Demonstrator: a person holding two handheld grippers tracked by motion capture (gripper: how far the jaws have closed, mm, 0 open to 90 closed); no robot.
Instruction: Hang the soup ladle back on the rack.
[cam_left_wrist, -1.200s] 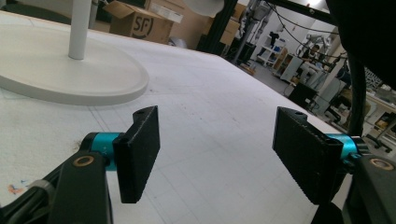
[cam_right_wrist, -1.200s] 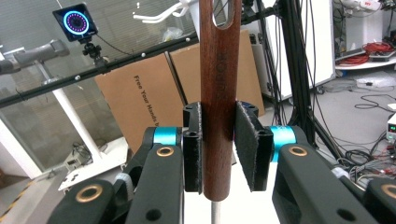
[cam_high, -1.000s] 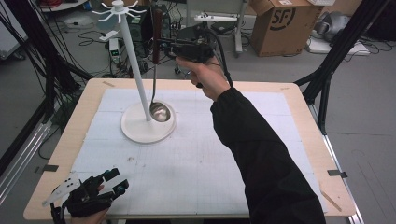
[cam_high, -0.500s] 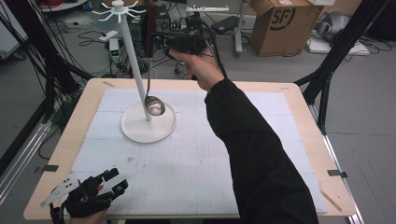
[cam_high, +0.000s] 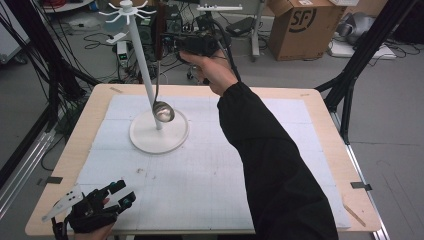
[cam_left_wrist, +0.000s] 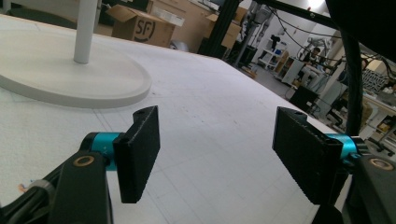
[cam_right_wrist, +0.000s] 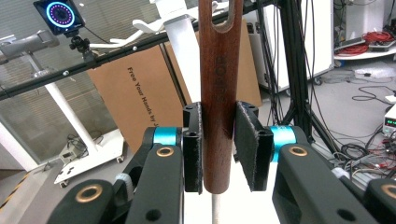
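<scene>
The right gripper (cam_high: 172, 44) is clamping the dark brown wooden handle of a metal ladle (cam_right_wrist: 219, 93), its two black jaws pressing on either side of the lower part of the handle while the slotted hanging hole at the top end is standing well above them, free of the pads. Holding the handle low like this seems deliberate: it is leaving the hole clear so that it can be slipped over one of the short curved hooks at the top of the white hook stand (cam_high: 141, 75), which is rising from a round white base (cam_high: 159, 132) on the pale mat covering the wooden table (cam_high: 320, 107). In the high view the ladle is hanging nearly upright from the raised gripper, its steel stem running down just beside the stand's pole and its shiny bowl (cam_high: 163, 111) hovering above the base, close to the pole; whether it is touching the pole cannot be told. The hooks are sitting near the level of the handle's top end, so the hanging is probably not yet done. The left gripper (cam_high: 116, 196) is resting at the near left corner of the table, well apart from the ladle, its jaws standing apart with nothing between them, apparently just waiting out of the way.
</scene>
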